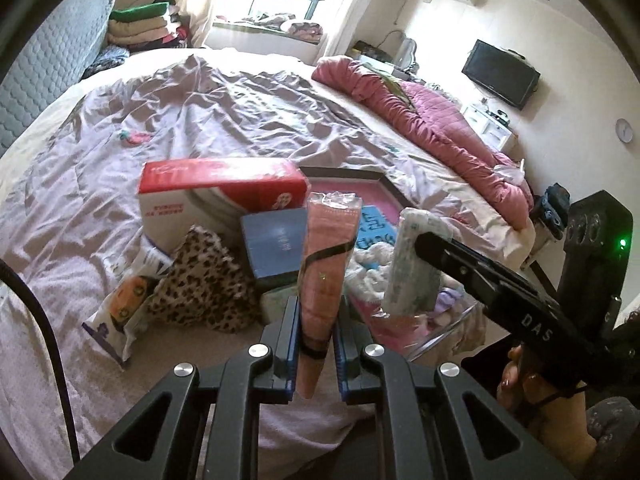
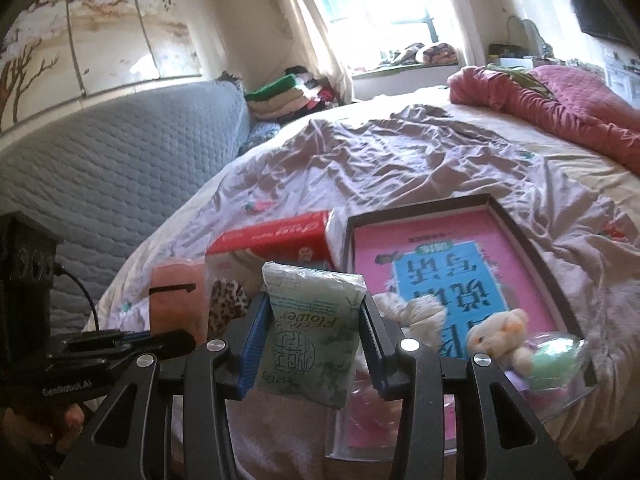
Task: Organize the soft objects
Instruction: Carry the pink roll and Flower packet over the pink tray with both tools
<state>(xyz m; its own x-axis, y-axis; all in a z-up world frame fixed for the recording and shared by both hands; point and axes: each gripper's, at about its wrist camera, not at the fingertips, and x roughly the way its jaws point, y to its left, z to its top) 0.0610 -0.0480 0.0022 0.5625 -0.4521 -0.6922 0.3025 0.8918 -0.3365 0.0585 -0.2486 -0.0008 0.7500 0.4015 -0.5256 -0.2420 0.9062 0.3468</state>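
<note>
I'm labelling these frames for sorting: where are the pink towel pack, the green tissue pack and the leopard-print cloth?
pink towel pack [image 1: 326,256]: left wrist view, mid-body.
green tissue pack [image 2: 316,320]: right wrist view, printed front.
leopard-print cloth [image 1: 204,276]: left wrist view, centre of the fabric.

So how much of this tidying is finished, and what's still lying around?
Already done, it seems: plush toys lie in the dark-rimmed tray. In hand: the left tongs grip a pink wrapped pack, the right tongs a green Flower pack. Left on the bed: a leopard-print piece and a wipes pack.
</note>
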